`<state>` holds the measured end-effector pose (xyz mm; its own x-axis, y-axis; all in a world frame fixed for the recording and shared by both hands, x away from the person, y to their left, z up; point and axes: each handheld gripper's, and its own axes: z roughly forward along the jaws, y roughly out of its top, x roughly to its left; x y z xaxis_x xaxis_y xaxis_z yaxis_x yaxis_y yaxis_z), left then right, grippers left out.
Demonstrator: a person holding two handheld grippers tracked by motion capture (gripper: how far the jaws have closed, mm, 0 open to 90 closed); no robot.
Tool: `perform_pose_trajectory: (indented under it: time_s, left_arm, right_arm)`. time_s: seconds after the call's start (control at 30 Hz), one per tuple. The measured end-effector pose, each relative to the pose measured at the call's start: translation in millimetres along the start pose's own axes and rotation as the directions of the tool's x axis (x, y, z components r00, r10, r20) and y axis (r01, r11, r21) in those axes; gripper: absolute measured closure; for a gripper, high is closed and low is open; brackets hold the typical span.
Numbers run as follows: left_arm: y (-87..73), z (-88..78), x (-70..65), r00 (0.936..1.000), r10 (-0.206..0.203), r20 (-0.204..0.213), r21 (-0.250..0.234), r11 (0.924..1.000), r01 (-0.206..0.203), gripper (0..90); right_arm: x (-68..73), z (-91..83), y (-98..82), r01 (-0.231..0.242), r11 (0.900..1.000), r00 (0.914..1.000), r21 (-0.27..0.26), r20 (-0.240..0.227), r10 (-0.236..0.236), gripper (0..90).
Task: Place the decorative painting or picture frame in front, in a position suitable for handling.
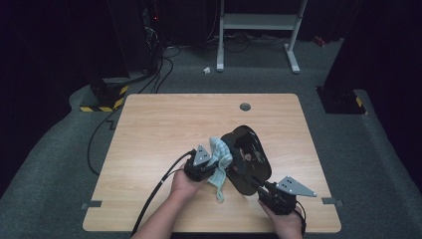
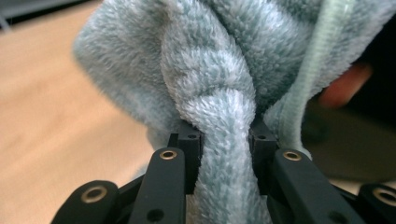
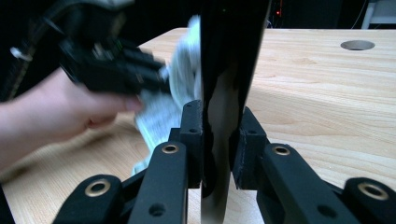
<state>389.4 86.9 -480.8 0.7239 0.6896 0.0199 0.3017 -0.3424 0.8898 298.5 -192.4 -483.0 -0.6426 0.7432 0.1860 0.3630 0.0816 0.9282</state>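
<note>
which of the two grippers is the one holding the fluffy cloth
The left gripper, at the left of the high view. Its jaws pinch the pale blue cloth, while the right gripper clamps the edge of the glossy black plate.

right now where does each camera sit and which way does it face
high view: above the table's near side, looking down; both forearms, left gripper, right gripper.
left gripper view: along its jaws, clamped on the fluffy pale-blue cloth.
right gripper view: along its jaws, gripping the glossy black plate.
Shared: cloth, plate, light wooden table.
</note>
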Motion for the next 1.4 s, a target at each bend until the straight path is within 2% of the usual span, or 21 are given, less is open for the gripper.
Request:
perform_pose_trajectory:
  time_s: [0.07, 0.13, 0.2, 0.27, 0.37, 0.5, 0.57, 0.6, 0.63, 0.8, 0.87, 0.93, 1.03, 1.13, 1.23, 1.33, 1.4]
  left_arm:
    - [19.3, -8.7, -0.9, 1.0, 0.001, 0.004, -0.057, 0.9983, -0.001, 73.0]
    - [33.0, -14.7, -2.2, 0.9997, -0.015, 0.022, -0.101, 0.9947, 0.017, 73.0]
    - [44.1, -19.7, -9.7, 0.9993, 0.01, 0.036, -0.132, 0.9913, -0.005, 73.0]
    - [47.2, -19.9, -21.5, 0.9977, 0.049, 0.046, -0.132, 0.9903, -0.043, 73.0]
    - [38.2, -14.4, -33.6, 0.9954, 0.073, 0.061, -0.119, 0.9907, -0.066, 73.0]
    - [14.1, -4.0, -39.2, 0.9946, 0.026, 0.101, -0.09, 0.9958, -0.017, 73.1]
    - [0.4, 1.1, -44.2, 0.9931, 0.027, 0.114, -0.058, 0.9981, -0.021, 73.1]
    - [-14.3, 6.9, -49.9, 0.991, 0.036, 0.129, -0.018, 0.9992, -0.034, 73.1]
    - [-14.3, 6.9, -49.9, 0.991, 0.036, 0.129, -0.018, 0.9992, -0.034, 73.0]
    - [-37.6, 16.0, -54.0, 0.9894, 0.036, 0.141, 0.063, 0.997, -0.045, 73.0]
    - [-39.4, 16.0, -54.7, 0.9892, 0.04, 0.141, 0.071, 0.9962, -0.05, 73.0]
    - [-36.2, 14.2, -54.2, 0.9895, 0.044, 0.138, 0.073, 0.9959, -0.054, 72.9]
    - [-24.4, 7.1, -49.6, 0.9906, 0.039, 0.131, 0.041, 0.9981, -0.045, 73.0]
    - [-3.5, -2.4, -43.4, 0.9923, 0.024, 0.122, -0.02, 0.9996, -0.022, 72.9]
    - [20.4, -10.7, -38.2, 0.9944, 0.023, 0.103, -0.076, 0.997, -0.015, 72.9]
    - [40.2, -16.0, -37.8, 0.9947, 0.034, 0.097, -0.115, 0.9931, -0.023, 72.8]
    - [47.1, -16.1, -41.2, 0.9946, 0.056, 0.088, -0.12, 0.9918, -0.046, 72.8]
  right_arm:
    - [-0.3, -0.2, -0.2, 0.0, 1.0, 1.0, -0.001, 0.0, 0.0, 77.4]
    - [-0.8, -0.5, -0.4, 0.0, 1.0, 1.0, -0.001, -0.001, 0.0, 77.6]
    - [-1.3, -0.6, -0.5, 0.0, 1.0, 1.0, -0.001, -0.003, 0.0, 77.6]
    - [-1.2, -0.7, -0.5, 0.001, 1.0, 1.0, -0.001, -0.002, -0.001, 77.6]
    - [-1.3, -0.8, -0.5, -0.002, 1.0, 1.0, 0.0, -0.001, 0.002, 77.5]
    - [-1.6, -1.5, -0.9, -0.01, 1.0, 1.0, 0.001, 0.0, 0.01, 77.4]
    - [-1.8, -1.6, -0.8, -0.012, 1.0, 0.9999, 0.0, 0.003, 0.012, 77.3]
    - [-1.9, -1.5, -0.6, -0.012, 1.0, 0.9999, 0.0, 0.004, 0.012, 77.3]
    - [-1.9, -1.5, -0.6, -0.012, 1.0, 0.9999, 0.0, 0.004, 0.012, 77.3]
    - [-1.1, -0.5, 0.4, -0.005, 1.0, 0.9999, -0.001, 0.011, 0.005, 77.3]
    - [-0.5, -0.3, 0.5, -0.003, 1.0, 0.9999, 0.0, 0.013, 0.003, 77.4]
    - [-0.8, -0.3, 0.5, -0.002, 1.0, 0.9999, 0.0, 0.013, 0.002, 77.5]
    - [-1.4, -0.4, 0.5, 0.0, 1.0, 0.9999, -0.001, 0.011, 0.0, 77.6]
    - [-1.4, -0.4, 0.5, 0.001, 1.0, 0.9999, -0.001, 0.01, -0.001, 77.6]
    - [-1.5, -0.5, 0.4, 0.002, 1.0, 1.0, -0.001, 0.009, -0.002, 77.6]
    - [-1.8, -0.7, 0.2, -0.001, 1.0, 1.0, -0.002, 0.008, 0.001, 77.7]
    - [-2.0, -0.9, 0.1, -0.002, 1.0, 1.0, -0.002, 0.008, 0.002, 77.6]
